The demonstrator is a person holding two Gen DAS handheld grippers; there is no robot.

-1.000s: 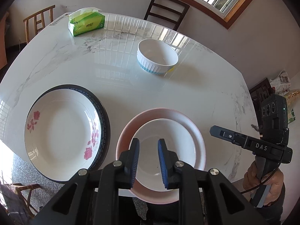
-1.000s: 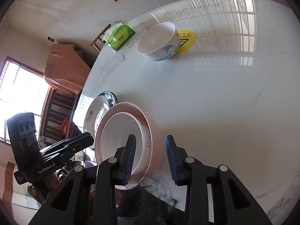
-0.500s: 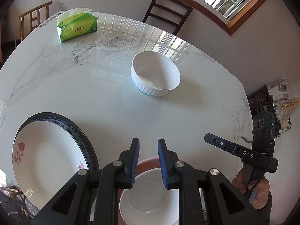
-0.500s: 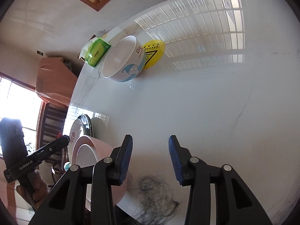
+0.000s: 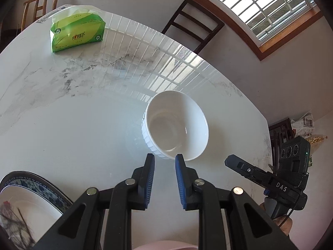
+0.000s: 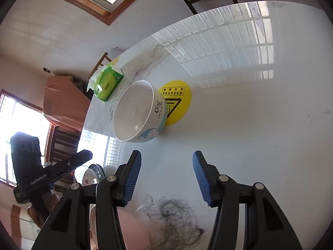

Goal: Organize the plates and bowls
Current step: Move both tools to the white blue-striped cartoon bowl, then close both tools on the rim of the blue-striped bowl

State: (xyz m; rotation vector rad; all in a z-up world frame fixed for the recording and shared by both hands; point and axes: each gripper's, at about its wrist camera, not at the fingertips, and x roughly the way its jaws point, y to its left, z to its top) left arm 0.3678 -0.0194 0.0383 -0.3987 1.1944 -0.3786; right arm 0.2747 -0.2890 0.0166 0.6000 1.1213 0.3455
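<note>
Both grippers are empty, left gripper [image 5: 164, 162] narrowly apart, right gripper [image 6: 166, 160] just opened wider, so that slick white bowl [image 5: 175, 125] could skid if nudged.

Home dining room. Glossy white marble-veined table [image 5: 83, 114] with dark wooden slat-back chairs [image 5: 191, 25] around it, wood-framed grilled window [image 5: 268, 10], plain plastered walls. Green soft-pack tissue packet [image 5: 77, 33] and white ceramic bowl [image 5: 177, 127] on the tabletop.
</note>
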